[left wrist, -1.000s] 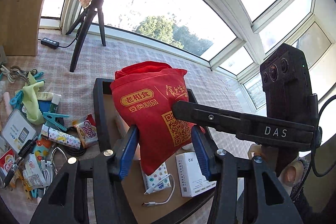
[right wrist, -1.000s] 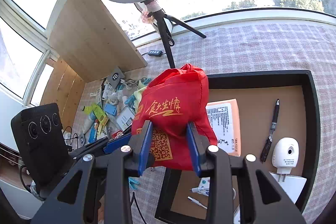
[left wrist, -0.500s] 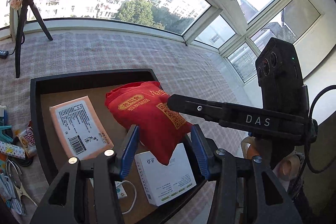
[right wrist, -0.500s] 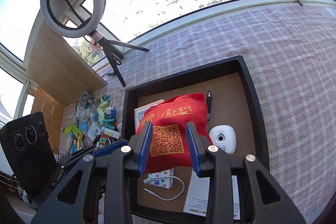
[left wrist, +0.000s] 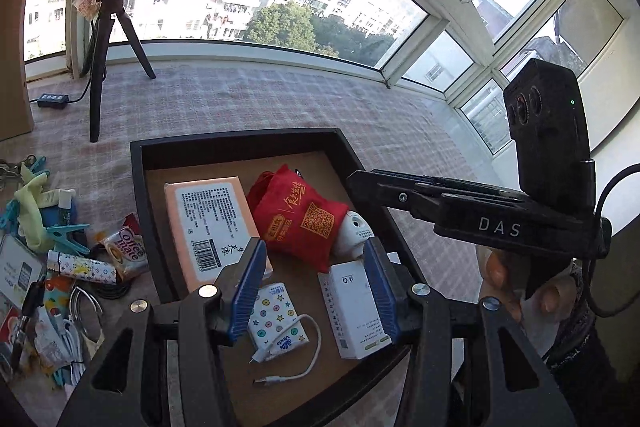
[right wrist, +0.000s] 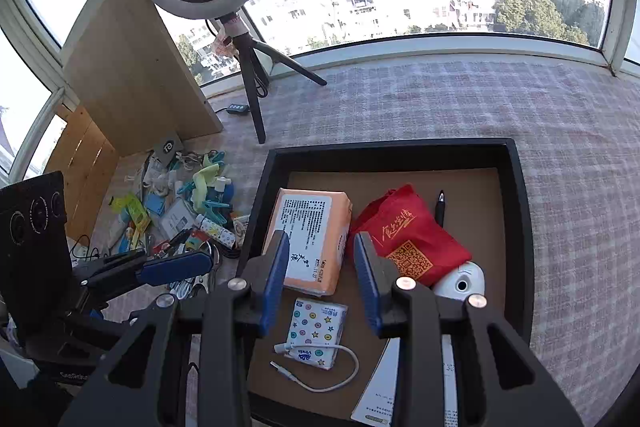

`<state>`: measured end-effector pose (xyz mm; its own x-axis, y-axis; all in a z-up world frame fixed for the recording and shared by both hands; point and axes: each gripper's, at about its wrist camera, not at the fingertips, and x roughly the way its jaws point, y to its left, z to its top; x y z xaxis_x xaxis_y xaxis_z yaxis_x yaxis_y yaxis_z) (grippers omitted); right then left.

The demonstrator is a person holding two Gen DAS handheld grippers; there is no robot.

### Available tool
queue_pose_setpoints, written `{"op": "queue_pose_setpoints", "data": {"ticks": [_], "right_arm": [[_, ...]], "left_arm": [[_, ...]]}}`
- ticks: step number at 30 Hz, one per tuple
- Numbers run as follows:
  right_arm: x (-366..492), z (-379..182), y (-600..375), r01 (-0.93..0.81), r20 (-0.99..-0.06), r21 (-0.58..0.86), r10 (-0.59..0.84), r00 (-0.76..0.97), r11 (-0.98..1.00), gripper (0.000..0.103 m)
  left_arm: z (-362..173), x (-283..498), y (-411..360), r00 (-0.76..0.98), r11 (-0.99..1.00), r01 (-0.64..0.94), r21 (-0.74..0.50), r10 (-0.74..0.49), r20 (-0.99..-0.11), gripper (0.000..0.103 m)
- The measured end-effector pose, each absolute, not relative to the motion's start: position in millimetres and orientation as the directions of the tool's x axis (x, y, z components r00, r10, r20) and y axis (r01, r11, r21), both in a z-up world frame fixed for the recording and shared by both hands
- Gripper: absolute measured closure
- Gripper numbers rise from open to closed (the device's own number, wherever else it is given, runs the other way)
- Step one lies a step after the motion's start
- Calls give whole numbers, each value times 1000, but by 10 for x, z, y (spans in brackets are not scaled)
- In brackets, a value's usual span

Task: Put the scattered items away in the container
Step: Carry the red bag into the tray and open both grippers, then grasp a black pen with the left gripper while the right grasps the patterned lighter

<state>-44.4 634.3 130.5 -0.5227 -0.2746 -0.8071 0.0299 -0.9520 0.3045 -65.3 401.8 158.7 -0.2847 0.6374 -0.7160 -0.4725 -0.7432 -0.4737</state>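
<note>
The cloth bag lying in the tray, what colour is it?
The cloth bag is red with gold writing and a gold QR code, clearest in the right wrist view.

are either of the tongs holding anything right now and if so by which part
Nothing is held. Both the left tongs and the right tongs stand open and empty above the black tray. The red bag lies loose inside it.

Below my blue pads (left wrist: 248, 291): black tray (left wrist: 138, 187), brown floor. Red bag (left wrist: 298, 217) with gold lettering; orange packet (left wrist: 208, 223), white label; white power bank (left wrist: 278, 319), coloured dots and stars. Cloth (right wrist: 480, 99): pale pink-grey check.
</note>
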Motion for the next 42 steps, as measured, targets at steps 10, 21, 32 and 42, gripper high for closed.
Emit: {"op": "queue_pose_setpoints", "data": {"ticks": [10,21,32,42], "right_arm": [[-680,1080,5259,350,-856,143,-293,-426,-926,70],[-907,654,4282,598,-920,32,-258,-296,-801,70],[-1202,264,3997,655,-949,53,-243,-203,-754,72],[-1392,103,3923,660,-956,71,-241,-169,-748,74]], "left_arm": [[1348,-659,2785,-364,-886,-370,-279,414,-834,51],[864,-725,2001,-294,-936,-324,-141,241,-925,51],[629,-876,2004,-239,-922,-371,-109,208,-948,55],[490,-980,2105,-210,-909,-406,-96,196,-958,67]]}}
